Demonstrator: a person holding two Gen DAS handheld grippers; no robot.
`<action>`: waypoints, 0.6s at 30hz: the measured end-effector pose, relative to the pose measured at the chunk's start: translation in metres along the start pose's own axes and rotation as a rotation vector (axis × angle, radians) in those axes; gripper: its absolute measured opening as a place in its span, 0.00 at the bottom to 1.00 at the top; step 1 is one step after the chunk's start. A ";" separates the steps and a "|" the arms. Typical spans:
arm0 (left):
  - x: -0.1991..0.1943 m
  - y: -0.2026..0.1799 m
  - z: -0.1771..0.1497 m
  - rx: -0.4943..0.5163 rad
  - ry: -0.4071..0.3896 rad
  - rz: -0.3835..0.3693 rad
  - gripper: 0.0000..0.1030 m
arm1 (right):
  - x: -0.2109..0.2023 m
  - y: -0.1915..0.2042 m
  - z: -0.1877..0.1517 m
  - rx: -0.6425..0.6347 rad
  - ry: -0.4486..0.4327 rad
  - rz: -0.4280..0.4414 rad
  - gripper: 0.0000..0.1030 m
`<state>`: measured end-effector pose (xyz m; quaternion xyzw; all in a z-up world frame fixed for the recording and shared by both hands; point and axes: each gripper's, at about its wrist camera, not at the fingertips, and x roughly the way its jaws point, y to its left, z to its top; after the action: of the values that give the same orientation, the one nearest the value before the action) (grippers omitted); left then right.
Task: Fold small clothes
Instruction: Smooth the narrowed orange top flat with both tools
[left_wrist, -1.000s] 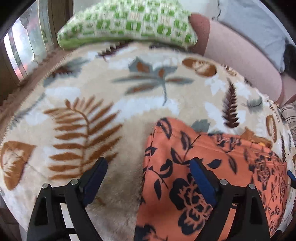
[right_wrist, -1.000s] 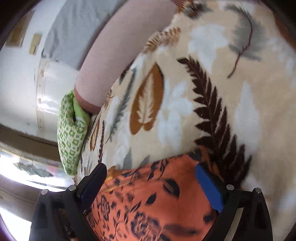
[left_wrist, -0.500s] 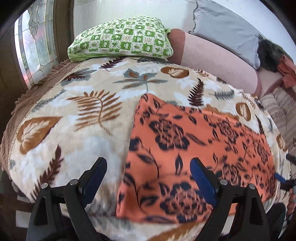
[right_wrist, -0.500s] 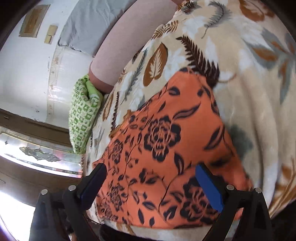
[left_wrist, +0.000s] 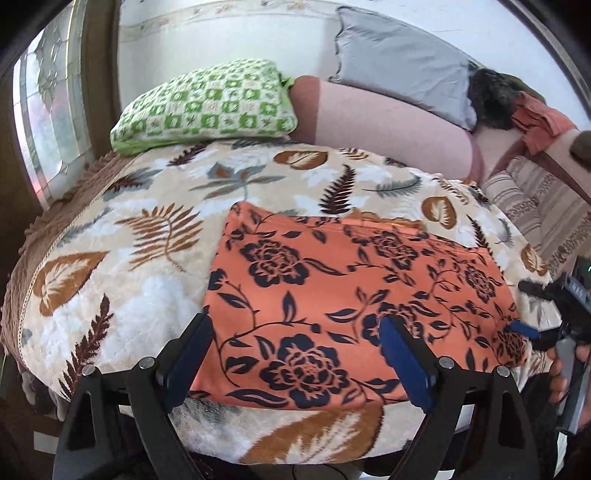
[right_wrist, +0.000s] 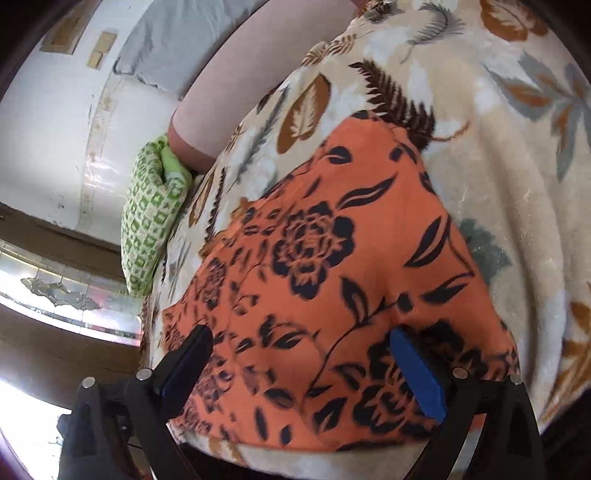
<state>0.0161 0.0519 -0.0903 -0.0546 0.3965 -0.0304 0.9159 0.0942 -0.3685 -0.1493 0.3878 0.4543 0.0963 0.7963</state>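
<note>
An orange garment with a black flower print (left_wrist: 343, 295) lies flat in a folded rectangle on a leaf-patterned blanket (left_wrist: 110, 258). It also shows in the right wrist view (right_wrist: 332, 295). My left gripper (left_wrist: 295, 354) is open and empty, held above the garment's near left edge. My right gripper (right_wrist: 303, 365) is open and empty over the garment's near right end. The right gripper also shows at the right edge of the left wrist view (left_wrist: 546, 325), beside the garment's right corner.
A green checked pillow (left_wrist: 207, 107) and a pink bolster (left_wrist: 388, 125) lie at the far end of the bed, with a grey pillow (left_wrist: 399, 62) behind. A window (left_wrist: 48, 122) is at the left. Striped bedding (left_wrist: 539, 206) lies at the right.
Both grippers have pulled back and up from the garment, so the whole folded piece now shows. Both stay open and empty.
</note>
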 end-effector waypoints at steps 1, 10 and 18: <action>-0.001 -0.002 0.000 0.002 -0.005 -0.006 0.89 | -0.004 0.005 0.000 -0.022 -0.010 0.010 0.95; -0.002 -0.017 -0.007 0.015 -0.002 -0.055 0.89 | 0.000 -0.011 -0.007 0.063 0.033 -0.012 0.95; 0.008 -0.030 -0.006 0.034 0.028 -0.058 0.89 | 0.007 -0.023 -0.005 0.105 0.033 -0.041 0.95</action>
<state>0.0166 0.0204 -0.0962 -0.0501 0.4069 -0.0647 0.9098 0.0895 -0.3779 -0.1718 0.4181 0.4799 0.0621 0.7688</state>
